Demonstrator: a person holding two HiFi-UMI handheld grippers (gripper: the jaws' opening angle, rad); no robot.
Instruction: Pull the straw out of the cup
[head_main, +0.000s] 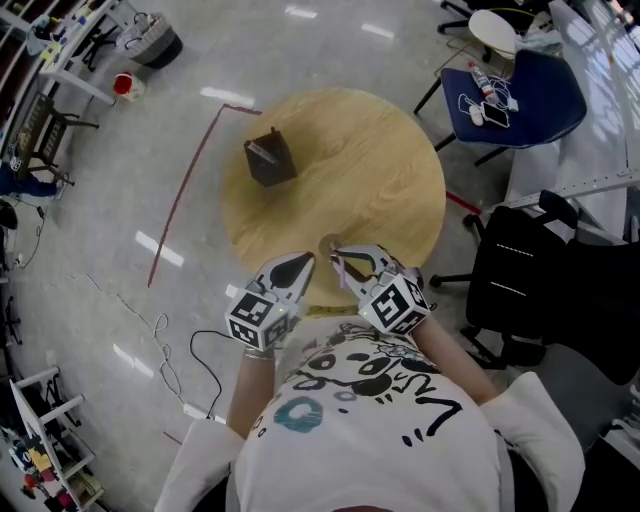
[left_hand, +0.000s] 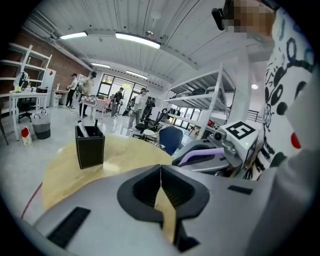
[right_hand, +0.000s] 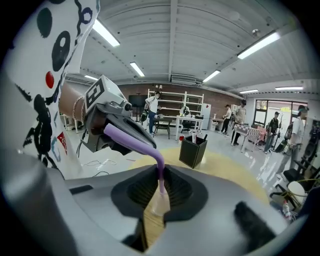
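Over the near edge of the round wooden table, my two grippers meet tip to tip. My right gripper is shut on a purple bendy straw. The straw's short end runs down between the jaws and its long part slants up to the left. In the left gripper view the straw lies along the right gripper. A small round clear cup sits on the table just beyond the tips. My left gripper is shut, and I see nothing between its jaws.
A black pen holder stands at the table's far left. A blue chair with small items and a black chair stand to the right. Cables lie on the floor at the left. People walk about far off.
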